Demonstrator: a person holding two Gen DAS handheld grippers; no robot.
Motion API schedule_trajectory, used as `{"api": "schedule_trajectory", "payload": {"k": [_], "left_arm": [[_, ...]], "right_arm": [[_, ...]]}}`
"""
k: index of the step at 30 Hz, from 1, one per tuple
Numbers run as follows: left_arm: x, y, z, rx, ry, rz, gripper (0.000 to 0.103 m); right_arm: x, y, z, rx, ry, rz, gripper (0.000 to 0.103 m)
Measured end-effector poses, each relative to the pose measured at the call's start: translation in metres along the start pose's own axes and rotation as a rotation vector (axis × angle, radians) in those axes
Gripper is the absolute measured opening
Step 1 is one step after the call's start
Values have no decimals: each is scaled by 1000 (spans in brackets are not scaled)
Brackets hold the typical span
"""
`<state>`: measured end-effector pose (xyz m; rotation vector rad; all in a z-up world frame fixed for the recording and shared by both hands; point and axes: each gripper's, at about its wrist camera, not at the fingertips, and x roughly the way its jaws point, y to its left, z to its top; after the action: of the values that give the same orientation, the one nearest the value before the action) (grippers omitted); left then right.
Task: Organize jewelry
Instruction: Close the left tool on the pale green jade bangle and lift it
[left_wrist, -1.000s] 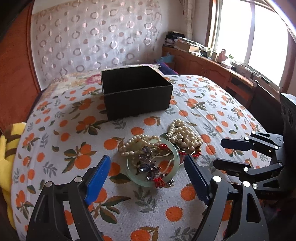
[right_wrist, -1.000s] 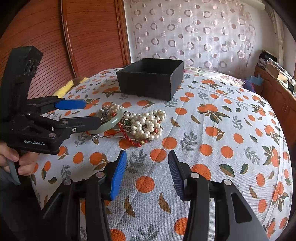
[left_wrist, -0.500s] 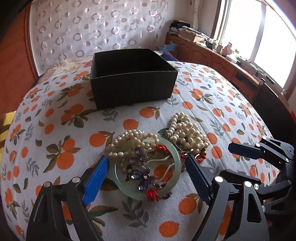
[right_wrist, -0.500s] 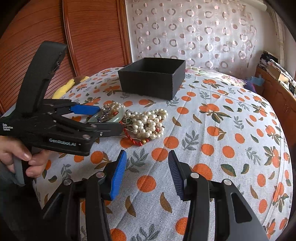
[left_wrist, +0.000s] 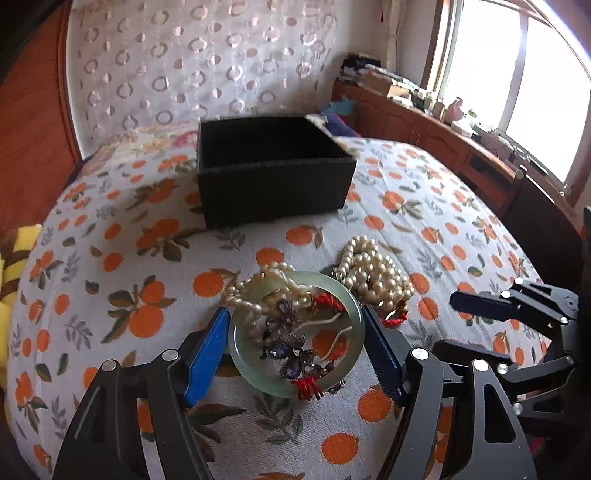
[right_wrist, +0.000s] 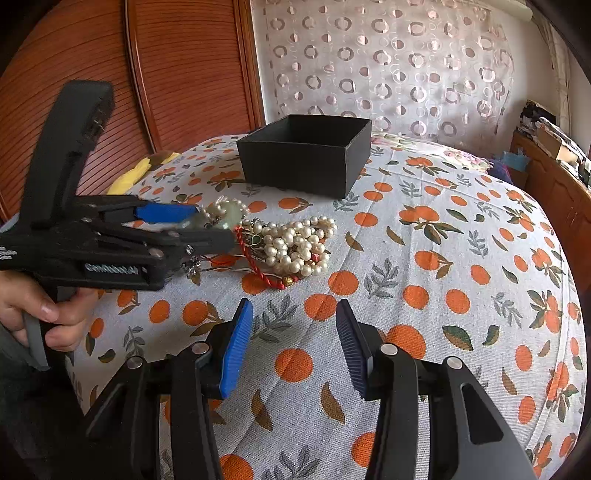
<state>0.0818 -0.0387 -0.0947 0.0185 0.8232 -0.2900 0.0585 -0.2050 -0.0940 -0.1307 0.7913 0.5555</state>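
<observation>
A pale green jade bangle (left_wrist: 349, 325) lies on the orange-print cloth with a purple beaded piece (left_wrist: 284, 349), red cord and pearl strands (left_wrist: 373, 275) tangled over it. My left gripper (left_wrist: 295, 332) has its blue pads on both sides of the bangle, touching its rim; it also shows in the right wrist view (right_wrist: 207, 225). An open, empty black box (left_wrist: 273, 177) stands behind the pile. My right gripper (right_wrist: 293, 343) is open and empty, low over the cloth, in front of the pearls (right_wrist: 295, 243).
The table's cloth (right_wrist: 461, 266) curves down at the right and front edges. A yellow cloth (left_wrist: 11, 258) lies at the left edge. Wooden cabinets (left_wrist: 443, 136) with clutter stand under the window at the right. A wooden panel wall (right_wrist: 92, 85) is at the left.
My left gripper has moved forward and lower onto the jewelry pile, and its pads have closed in around the jade bangle. My right gripper has stayed still.
</observation>
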Motion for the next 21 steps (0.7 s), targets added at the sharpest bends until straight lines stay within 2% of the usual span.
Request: {"api": "schedule_trajectory", "payload": {"k": [8, 21], "left_arm": [[-29, -2, 12, 26, -92, 18, 68], [-74, -7, 36, 68, -172, -5, 68]], "right_arm": [[0, 1, 0, -1, 0, -1, 49], [0, 0, 6, -2, -9, 2, 49]]}}
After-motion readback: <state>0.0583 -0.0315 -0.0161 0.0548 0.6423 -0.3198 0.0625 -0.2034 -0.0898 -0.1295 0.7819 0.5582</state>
